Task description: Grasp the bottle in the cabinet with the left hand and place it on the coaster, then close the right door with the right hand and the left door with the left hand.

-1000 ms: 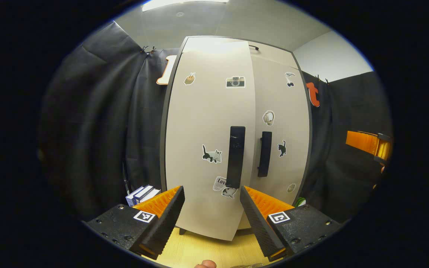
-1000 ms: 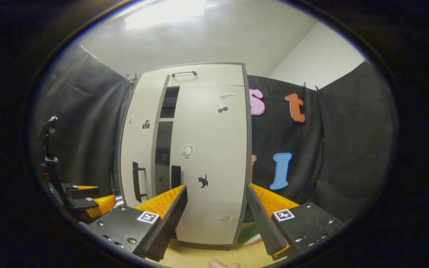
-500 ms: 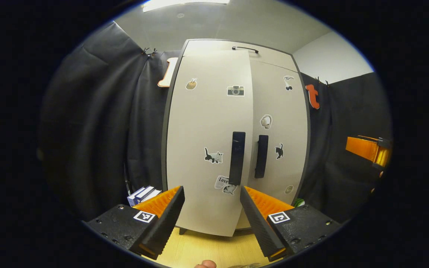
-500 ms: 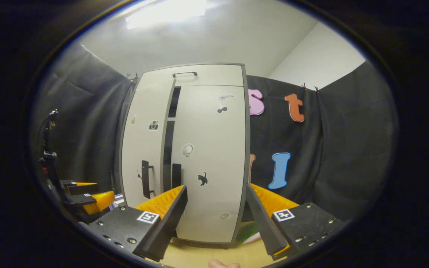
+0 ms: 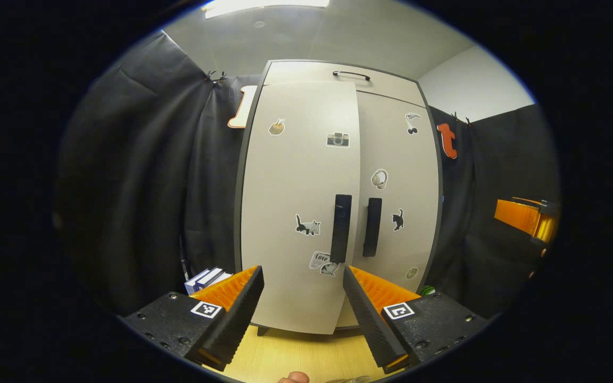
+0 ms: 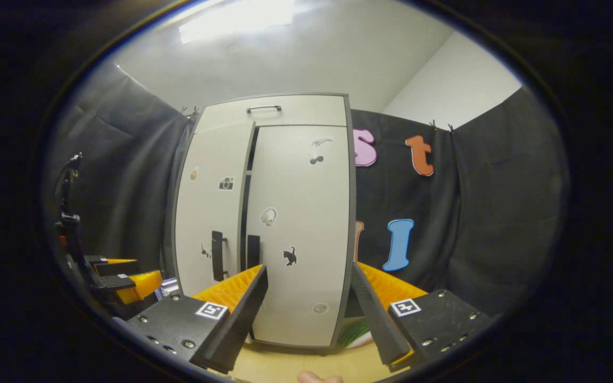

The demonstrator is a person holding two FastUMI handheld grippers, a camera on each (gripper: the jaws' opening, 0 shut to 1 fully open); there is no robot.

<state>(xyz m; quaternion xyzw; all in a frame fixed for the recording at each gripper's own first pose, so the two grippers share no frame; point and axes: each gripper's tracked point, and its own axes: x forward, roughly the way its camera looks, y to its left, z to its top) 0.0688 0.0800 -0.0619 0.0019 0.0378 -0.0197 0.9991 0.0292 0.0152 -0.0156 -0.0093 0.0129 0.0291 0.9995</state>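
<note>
Nearly done: left door [image 5: 298, 213] a crack short of flush, a thin dark gap [image 6: 247, 213] showing beside the shut right door [image 6: 301, 234] in the right gripper view. Left gripper [image 5: 302, 314] spread wide and empty, pointing straight at that door's lower half, apart from it, upright handle [image 5: 340, 229] just above and ahead. Right gripper [image 6: 309, 314] also spread, empty, facing the right door. Left hand nearer, so probably a forward push there. Bottle and coaster hard to tell.
</note>
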